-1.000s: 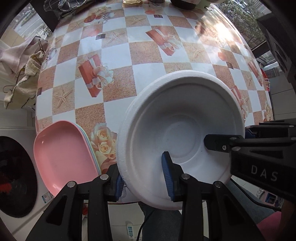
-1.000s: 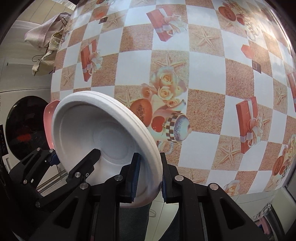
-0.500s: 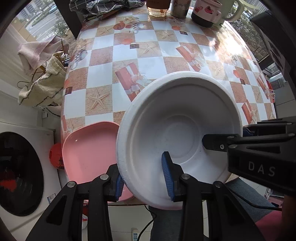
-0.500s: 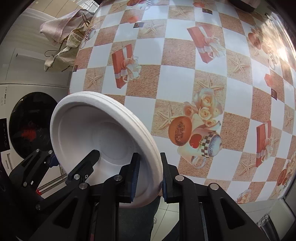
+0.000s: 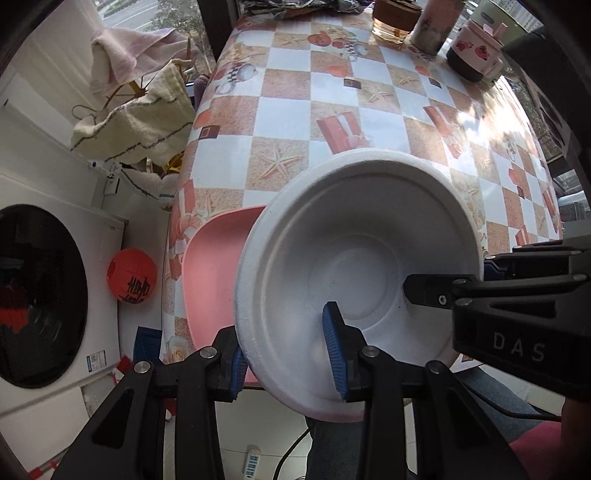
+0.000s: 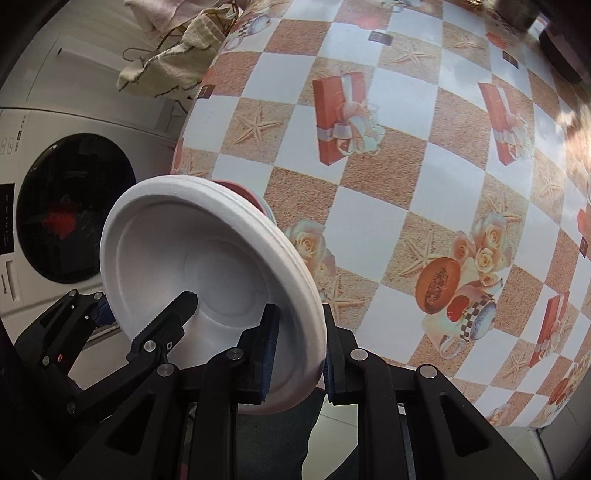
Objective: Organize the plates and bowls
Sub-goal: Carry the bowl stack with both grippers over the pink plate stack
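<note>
Bowl and both grippers had drifted sideways along the near edge of the table (image 5: 369, 122) in the last second, so that the pink plate (image 5: 214, 266), which a moment before lay off to the bowl's left, now sat partly hidden behind the bowl's left rim. The white foam bowl (image 5: 354, 266) was carried clear of the tabletop, tilted, and pinched on two sides: the left gripper (image 5: 288, 354) had its blue pads closed part-way across the near rim, one outside and one inside the wall, while the right gripper (image 6: 299, 347) held the opposite rim between jaws drawn nearly together. Neither grip had altered. I judged the bowl was being brought over the pink plate to be set on or beside it, so the sorting looked close to a placement, though nothing was released yet. Beyond the bowl the checked oilcloth, printed with starfish and gift boxes, ran off to a glass (image 5: 391, 22) and a mug (image 5: 476, 51) at the far end. Left of the bowl, past the table's edge, stood a washing machine (image 5: 40, 295) with a red lantern (image 5: 132, 275) beside it, and towels (image 5: 136, 125) hung above.
</note>
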The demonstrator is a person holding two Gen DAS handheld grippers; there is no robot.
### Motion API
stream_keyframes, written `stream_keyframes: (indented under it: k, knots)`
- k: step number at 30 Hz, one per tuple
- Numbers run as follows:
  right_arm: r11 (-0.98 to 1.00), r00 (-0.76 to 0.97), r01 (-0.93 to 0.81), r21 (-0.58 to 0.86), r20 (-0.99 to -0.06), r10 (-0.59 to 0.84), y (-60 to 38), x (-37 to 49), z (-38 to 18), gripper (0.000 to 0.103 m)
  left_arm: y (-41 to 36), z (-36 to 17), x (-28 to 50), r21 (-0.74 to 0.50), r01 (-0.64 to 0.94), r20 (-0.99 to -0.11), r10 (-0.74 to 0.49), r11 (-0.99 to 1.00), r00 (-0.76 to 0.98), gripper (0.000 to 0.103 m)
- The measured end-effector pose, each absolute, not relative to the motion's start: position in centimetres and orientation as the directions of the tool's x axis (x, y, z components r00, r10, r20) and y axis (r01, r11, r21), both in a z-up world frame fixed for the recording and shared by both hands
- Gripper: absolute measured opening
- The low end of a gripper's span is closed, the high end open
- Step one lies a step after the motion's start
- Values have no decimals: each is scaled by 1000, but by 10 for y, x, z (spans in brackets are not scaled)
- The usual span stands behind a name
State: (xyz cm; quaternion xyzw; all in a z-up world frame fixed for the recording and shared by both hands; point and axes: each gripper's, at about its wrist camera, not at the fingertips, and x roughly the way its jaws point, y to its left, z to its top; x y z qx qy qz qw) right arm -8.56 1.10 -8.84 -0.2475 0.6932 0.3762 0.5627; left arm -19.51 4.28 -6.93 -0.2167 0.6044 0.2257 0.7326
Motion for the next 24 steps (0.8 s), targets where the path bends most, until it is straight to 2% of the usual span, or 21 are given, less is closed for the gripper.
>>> stream_keyframes:
  k: [20, 23, 24]
  knots:
    - [484, -257, -849, 213, -966, -26, 88, -124, -137, 24, 86, -111, -229, -21, -722, -995, 57, 692, 84, 40]
    - [481, -258, -850, 216, -966, -24, 94, -130, -141, 24, 83, -112, -229, 2, -719, -992, 90, 695, 85, 45]
    - [480, -266, -849, 222, -964, -24, 93, -132, -141, 29, 82, -112, -229, 7, -718, -992, 98, 696, 86, 48]
